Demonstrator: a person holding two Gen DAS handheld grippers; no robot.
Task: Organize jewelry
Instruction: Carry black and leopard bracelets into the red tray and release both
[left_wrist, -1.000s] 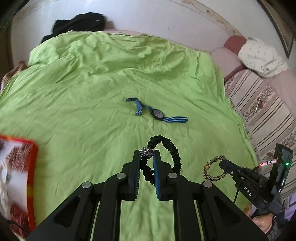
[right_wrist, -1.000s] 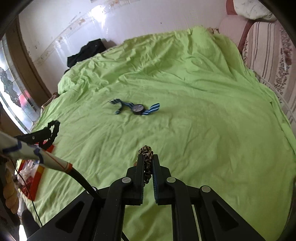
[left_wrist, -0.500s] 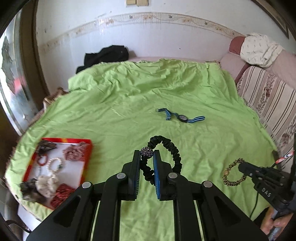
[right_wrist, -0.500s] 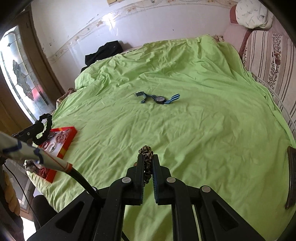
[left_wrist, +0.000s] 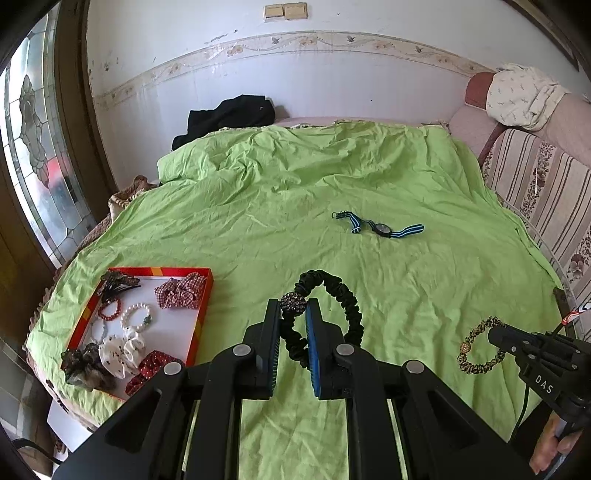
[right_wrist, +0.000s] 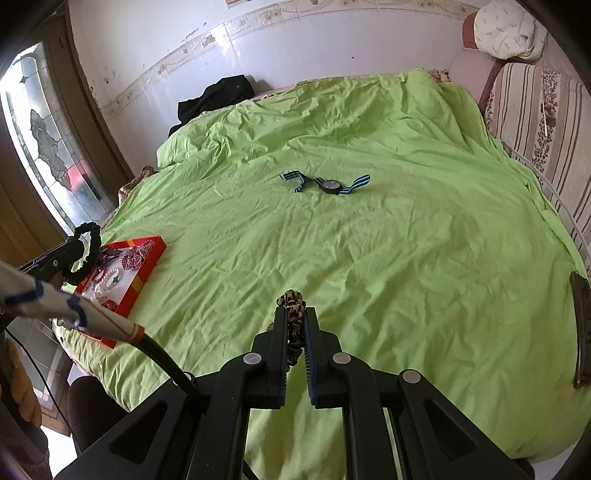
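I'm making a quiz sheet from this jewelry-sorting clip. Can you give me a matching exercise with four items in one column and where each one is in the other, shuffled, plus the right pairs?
Items
1. black ruffled elastic bracelet with a sparkly bead
2. leopard-print fabric bracelet
3. blue striped-strap wristwatch
4. white pearl bead bracelet

Places
A. inside the red-rimmed tray
B. lying loose on the green bedsheet
C. clamped in the left gripper jaws
D. clamped in the right gripper jaws

Pairs: 1-C, 2-D, 3-B, 4-A
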